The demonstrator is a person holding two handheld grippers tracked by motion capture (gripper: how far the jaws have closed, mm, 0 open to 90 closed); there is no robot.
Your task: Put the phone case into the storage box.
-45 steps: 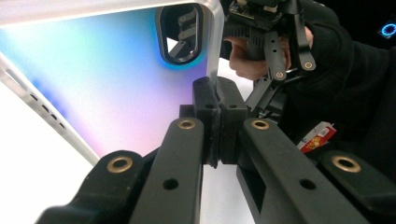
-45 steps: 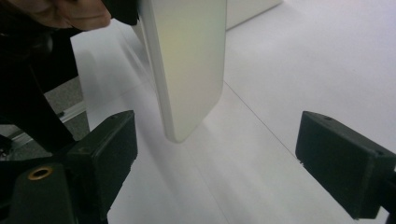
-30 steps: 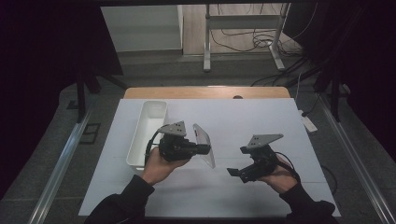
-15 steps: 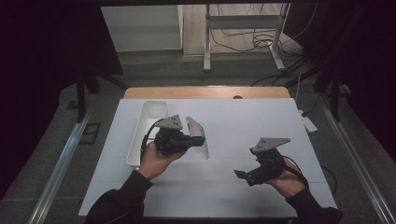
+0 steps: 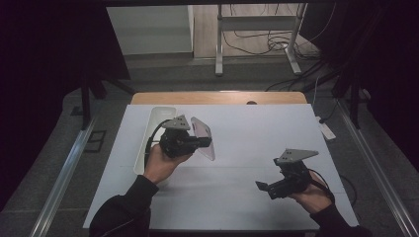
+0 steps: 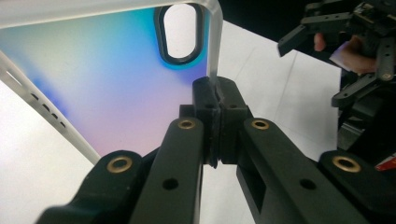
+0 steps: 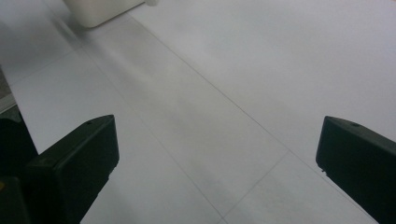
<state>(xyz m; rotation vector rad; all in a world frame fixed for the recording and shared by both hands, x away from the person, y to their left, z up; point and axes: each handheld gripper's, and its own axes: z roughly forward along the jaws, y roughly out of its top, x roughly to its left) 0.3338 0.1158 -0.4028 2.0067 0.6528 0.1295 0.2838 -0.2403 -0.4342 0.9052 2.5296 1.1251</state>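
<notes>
My left gripper (image 5: 207,143) is shut on the edge of a translucent phone case (image 5: 203,138), held tilted above the table's left half. In the left gripper view the jaws pinch the case (image 6: 116,79) at its rim beside the oval camera cutout, and the left gripper (image 6: 215,100) pads meet on it. My right gripper (image 5: 264,189) hovers low over the table's near right part. Its jaws have just been opening and nothing lies between them. In its own view the right gripper (image 7: 217,140) looks along bare white tabletop.
A long white tray (image 5: 157,111) stands at the table's left, just behind the left hand, and its corner (image 7: 100,11) appears far off in the right gripper view. Beyond the wooden far edge (image 5: 217,97) are metal stand legs and cables on the floor.
The right hand has drawn its gripper to the right and toward the near edge, away from the case. The left gripper has shifted the case slightly back and left, toward the tray.
</notes>
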